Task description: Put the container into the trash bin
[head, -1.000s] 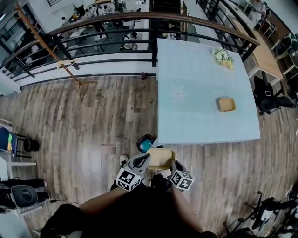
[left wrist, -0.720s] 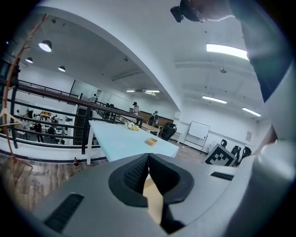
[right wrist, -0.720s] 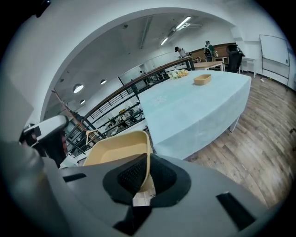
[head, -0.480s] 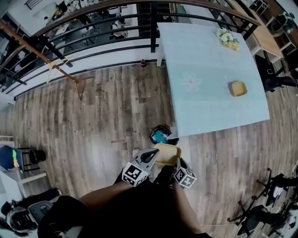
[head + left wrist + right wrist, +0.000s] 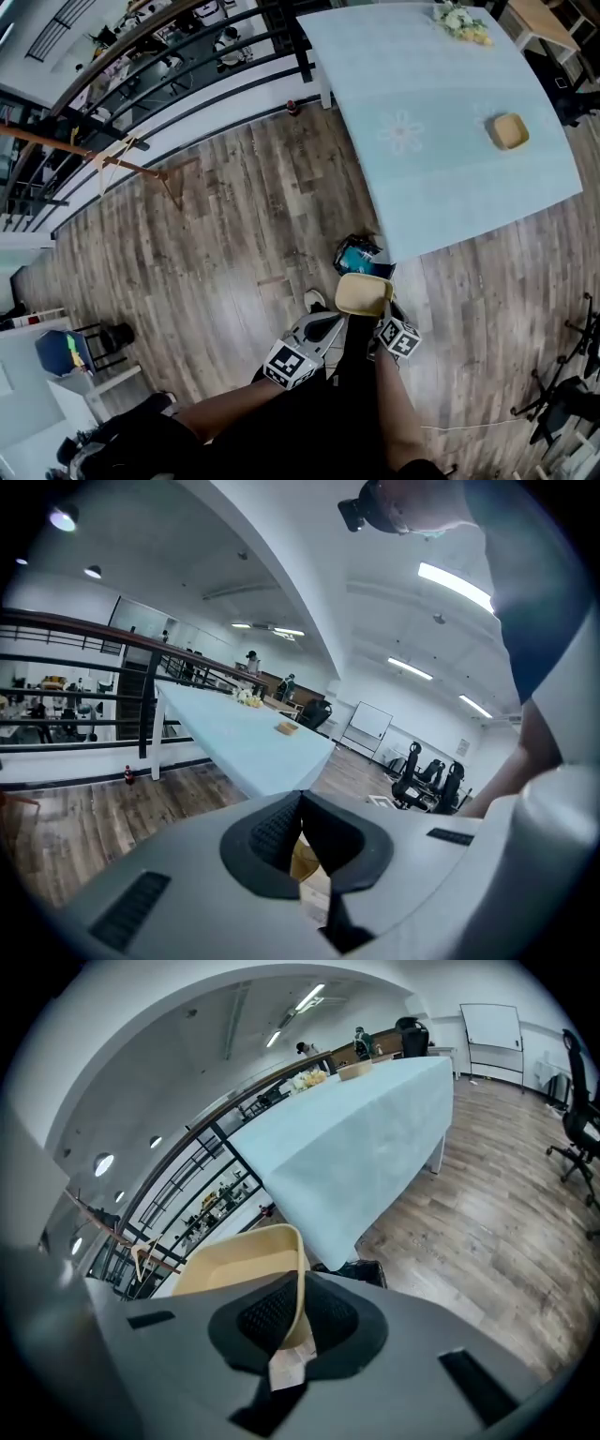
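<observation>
Right gripper clamped on the container rim. Trash bin sits just beyond the container, by the table corner. Left gripper closed, empty, alongside.

Wood floor with dark trash bin; pale blue table with tan dish, flowers.

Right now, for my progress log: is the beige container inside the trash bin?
Out: the right gripper holds the container outside the trash bin.
</observation>
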{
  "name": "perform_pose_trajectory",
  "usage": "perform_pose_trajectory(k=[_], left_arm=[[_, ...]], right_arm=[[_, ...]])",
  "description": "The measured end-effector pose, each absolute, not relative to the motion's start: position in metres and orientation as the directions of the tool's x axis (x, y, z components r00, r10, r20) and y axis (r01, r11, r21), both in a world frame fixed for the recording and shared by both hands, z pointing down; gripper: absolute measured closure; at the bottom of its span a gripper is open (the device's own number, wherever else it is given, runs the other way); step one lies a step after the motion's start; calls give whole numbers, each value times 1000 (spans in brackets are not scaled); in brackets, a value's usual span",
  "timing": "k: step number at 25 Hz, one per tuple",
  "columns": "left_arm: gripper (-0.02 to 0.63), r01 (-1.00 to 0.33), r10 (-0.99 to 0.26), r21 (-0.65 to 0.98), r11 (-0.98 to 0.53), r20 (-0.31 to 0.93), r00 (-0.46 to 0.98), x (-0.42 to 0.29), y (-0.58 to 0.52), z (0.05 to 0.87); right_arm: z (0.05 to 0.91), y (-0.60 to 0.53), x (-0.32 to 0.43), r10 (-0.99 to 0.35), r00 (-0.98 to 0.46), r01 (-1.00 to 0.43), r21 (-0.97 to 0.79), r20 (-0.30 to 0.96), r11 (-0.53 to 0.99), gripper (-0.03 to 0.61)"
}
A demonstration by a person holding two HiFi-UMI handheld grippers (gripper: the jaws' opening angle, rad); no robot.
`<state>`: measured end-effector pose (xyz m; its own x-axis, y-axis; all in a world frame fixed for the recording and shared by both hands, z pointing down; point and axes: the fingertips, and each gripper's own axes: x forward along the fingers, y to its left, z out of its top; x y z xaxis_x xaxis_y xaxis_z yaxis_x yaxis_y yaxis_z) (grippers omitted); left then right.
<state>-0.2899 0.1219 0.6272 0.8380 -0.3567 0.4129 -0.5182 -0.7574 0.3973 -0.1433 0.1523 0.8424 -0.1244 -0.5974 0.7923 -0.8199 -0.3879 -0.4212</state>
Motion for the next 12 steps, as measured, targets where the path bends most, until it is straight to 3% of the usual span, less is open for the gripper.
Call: perform_pose_trajectory(k=[12], left_arm=[[598, -507, -268, 470, -723, 485, 832, -304, 148, 675]], right_arm=[[941, 128, -124, -552, -147, -773, -444, 821, -454, 532]])
